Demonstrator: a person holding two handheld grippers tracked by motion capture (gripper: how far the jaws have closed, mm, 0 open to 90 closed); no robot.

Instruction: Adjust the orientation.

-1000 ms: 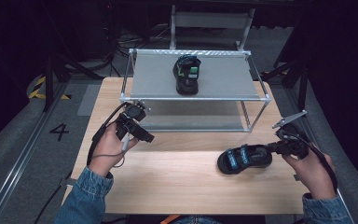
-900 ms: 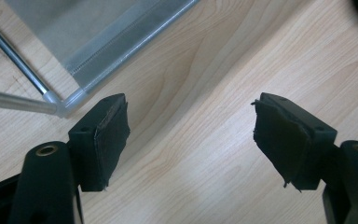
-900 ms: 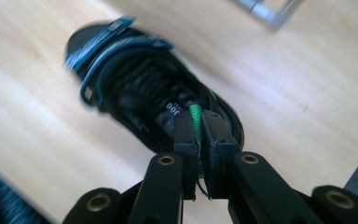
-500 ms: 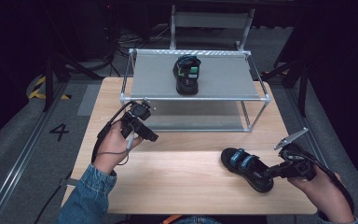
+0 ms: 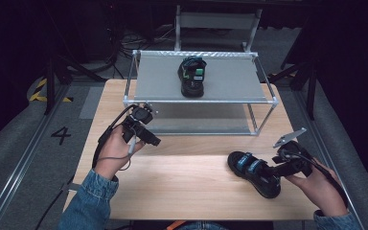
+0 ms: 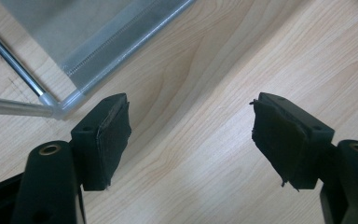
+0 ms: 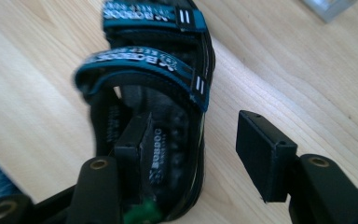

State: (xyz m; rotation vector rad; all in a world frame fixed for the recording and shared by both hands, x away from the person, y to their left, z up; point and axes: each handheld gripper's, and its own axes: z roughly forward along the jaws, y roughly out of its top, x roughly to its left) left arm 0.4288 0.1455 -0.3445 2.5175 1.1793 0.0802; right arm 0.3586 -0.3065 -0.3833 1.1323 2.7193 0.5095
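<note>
The wooden table (image 5: 182,187) carries everything, and both grippers are over its near half. Ahead of both grippers, at the far half of the table, stands a two-tier rack (image 5: 201,100) of metal tubes with grey shelves. In the left gripper view one corner of the rack (image 6: 58,109) lies just beyond the tip of the jaw at that view's left.

On the rack's top shelf, well beyond both grippers, sits a black sandal with a green patch (image 5: 192,76).

A second black sandal with blue straps (image 5: 254,172) lies flat on the table directly at the tip of the right gripper (image 5: 275,171), its length running away from that gripper toward the middle of the table. In the right gripper view the sandal (image 7: 154,102) stretches out ahead with its two lettered straps farther off. One jaw of the right gripper (image 7: 196,154) is over the footbed inside the near end, the other is outside the sandal's edge over bare wood. These jaws have just been opening and now stand wide, with the sandal's side wall between them but neither pad pressing on it.

The left gripper (image 5: 146,136) hangs above bare table, well away from the blue-strapped sandal. Its jaws are spread wide with nothing between them but wood grain (image 6: 191,144).
</note>
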